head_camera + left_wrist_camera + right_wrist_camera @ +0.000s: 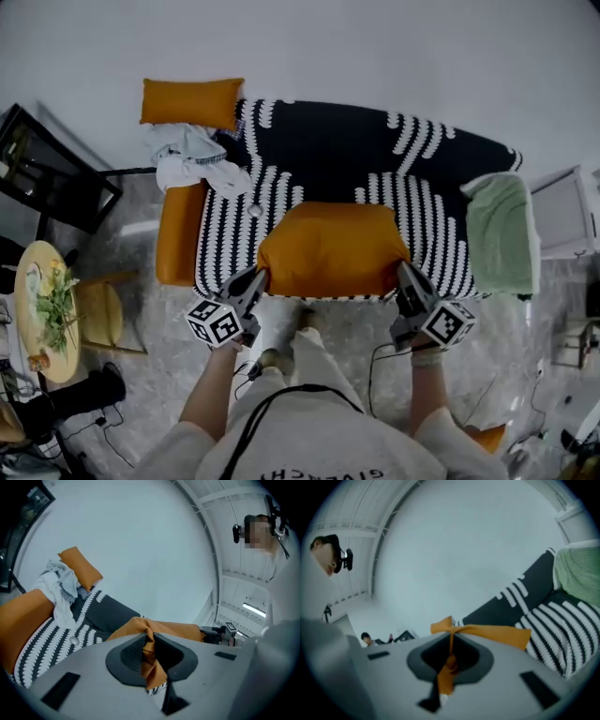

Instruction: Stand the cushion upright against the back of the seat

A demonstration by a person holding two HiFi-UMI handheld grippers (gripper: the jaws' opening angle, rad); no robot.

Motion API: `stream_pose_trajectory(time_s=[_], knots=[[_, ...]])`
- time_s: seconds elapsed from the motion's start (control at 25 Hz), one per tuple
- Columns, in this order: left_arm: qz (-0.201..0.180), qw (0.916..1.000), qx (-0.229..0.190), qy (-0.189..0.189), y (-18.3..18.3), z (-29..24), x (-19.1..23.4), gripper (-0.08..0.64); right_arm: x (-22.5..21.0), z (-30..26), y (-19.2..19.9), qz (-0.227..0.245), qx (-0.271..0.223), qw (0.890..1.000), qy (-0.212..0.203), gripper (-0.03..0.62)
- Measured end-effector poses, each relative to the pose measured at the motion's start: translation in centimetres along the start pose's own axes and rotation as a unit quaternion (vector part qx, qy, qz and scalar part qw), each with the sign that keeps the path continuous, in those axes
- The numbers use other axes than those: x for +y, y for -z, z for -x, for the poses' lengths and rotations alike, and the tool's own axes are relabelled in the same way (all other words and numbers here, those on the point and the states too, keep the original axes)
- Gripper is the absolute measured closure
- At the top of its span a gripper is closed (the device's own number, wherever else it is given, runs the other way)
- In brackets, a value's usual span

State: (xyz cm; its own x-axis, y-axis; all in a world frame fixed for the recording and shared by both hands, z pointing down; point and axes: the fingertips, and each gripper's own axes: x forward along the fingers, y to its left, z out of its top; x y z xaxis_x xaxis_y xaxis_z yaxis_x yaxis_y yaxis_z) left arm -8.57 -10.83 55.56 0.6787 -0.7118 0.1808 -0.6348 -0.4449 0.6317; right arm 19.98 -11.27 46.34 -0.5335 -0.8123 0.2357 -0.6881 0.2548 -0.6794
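An orange cushion (328,248) is held over the front edge of a sofa covered in a black-and-white striped throw (319,159). My left gripper (258,281) is shut on the cushion's near left corner, and orange fabric (152,656) bunches between its jaws. At the near right corner my right gripper (405,278) is shut on the cushion too, with a thin fold of orange cloth (451,660) pinched in its jaws. In the right gripper view the cushion (497,633) stretches away toward the striped seat (553,630).
A second orange cushion (191,101) lies at the sofa's back left, with crumpled white clothes (192,157) below it. An orange armrest (178,232) is on the left and a green towel (502,230) on the right. A round yellow table (42,309) stands far left.
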Motion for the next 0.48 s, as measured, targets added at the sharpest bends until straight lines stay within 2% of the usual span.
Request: stream_pose_trajectory(time_s=[0.24, 0.36, 0.48], knots=[[-0.009, 0.9999, 0.011, -0.005, 0.0, -2.9, -0.1, 0.495, 1.9, 0.3, -3.1, 0.029, -0.035, 0.999, -0.016, 0.563], [-0.018, 0.9991, 0.016, -0.035, 0.6, -3.5, 1.3, 0.494, 1.9, -0.3, -3.2, 0.044, -0.029, 0.999, -0.013, 0.563], [-0.037, 0.9967, -0.006, -0.072, 0.1, -3.1, 3.2, 0.476, 1.2, -1.1, -2.5, 0.039, -0.025, 0.999, -0.010, 0.563]])
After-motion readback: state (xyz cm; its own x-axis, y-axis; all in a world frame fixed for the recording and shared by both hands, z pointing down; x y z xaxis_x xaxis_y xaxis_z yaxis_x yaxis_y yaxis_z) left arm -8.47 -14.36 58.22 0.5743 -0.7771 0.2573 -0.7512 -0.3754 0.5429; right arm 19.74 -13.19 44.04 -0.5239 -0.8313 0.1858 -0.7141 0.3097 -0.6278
